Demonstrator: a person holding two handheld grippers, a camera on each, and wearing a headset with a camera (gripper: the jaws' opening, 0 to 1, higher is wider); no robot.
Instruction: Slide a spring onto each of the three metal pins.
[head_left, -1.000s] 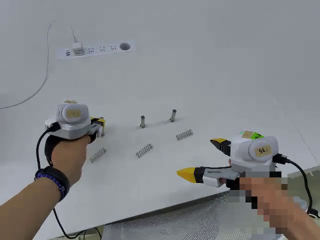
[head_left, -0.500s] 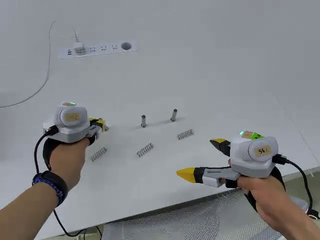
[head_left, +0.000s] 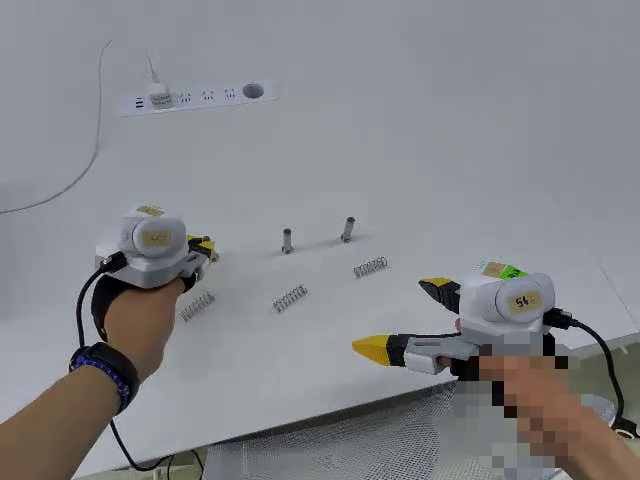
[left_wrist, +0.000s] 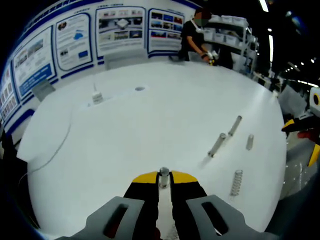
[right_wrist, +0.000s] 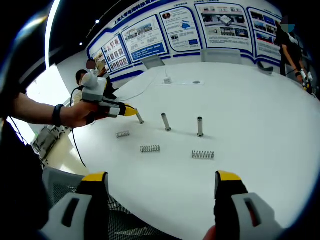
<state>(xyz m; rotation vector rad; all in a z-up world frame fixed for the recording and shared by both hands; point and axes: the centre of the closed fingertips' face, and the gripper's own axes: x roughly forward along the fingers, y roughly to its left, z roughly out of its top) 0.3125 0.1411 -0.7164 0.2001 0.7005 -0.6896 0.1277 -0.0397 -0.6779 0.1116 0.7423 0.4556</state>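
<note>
Big white table (head_left: 420, 150) takes up most of the head view, with a power strip (head_left: 190, 97) way off at the far left. The left gripper (head_left: 205, 250) is over the left side, and the right gripper (head_left: 403, 318) is over the near right part.

From the head view the left gripper's tips are mostly tucked behind its body. Its own view is much clearer: the jaws are pinched narrow on the head of a metal pin (left_wrist: 163, 177), a yellow tip on either side. The right gripper view catches that pin side-on, tilted down toward the table; can't tell if it touches.

The right gripper is spread wide and empty.

The left standing pin (head_left: 287, 240) and right standing pin (head_left: 348, 229) are upright mid-table, near each other. Nearer lie the left spring (head_left: 198, 306), middle spring (head_left: 290, 298) and right spring (head_left: 370, 267) — all flat, apart from the pins.
</note>
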